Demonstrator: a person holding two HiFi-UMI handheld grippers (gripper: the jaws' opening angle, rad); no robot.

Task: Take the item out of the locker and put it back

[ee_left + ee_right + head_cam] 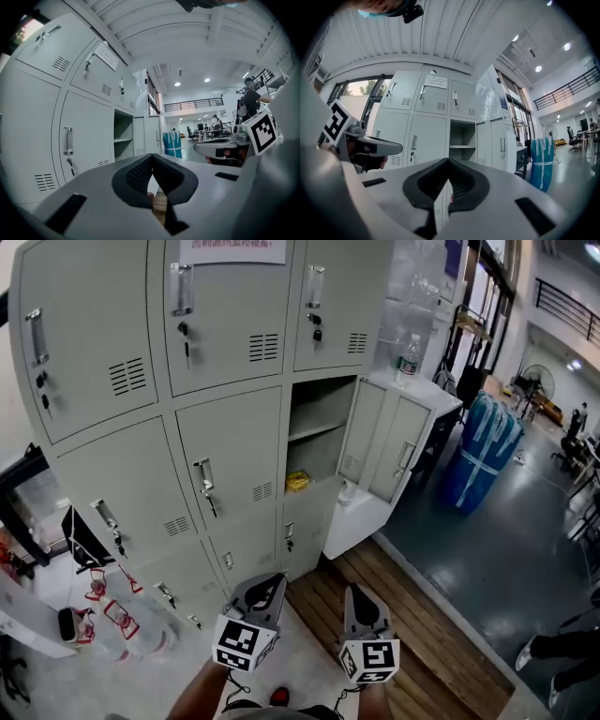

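The item [297,481] lies inside the open locker [320,407], door [384,440] swung right.

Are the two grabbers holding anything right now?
No, nothing is held. The left gripper and the right gripper are both shut and empty. The yellow item lies inside the open locker, away from both.

The small yellow thing [297,481] in the open grey metal locker [317,407] is too small to tell. The white paper sign [239,249], at twelve o'clock, is cut by the top edge, its print blurred.
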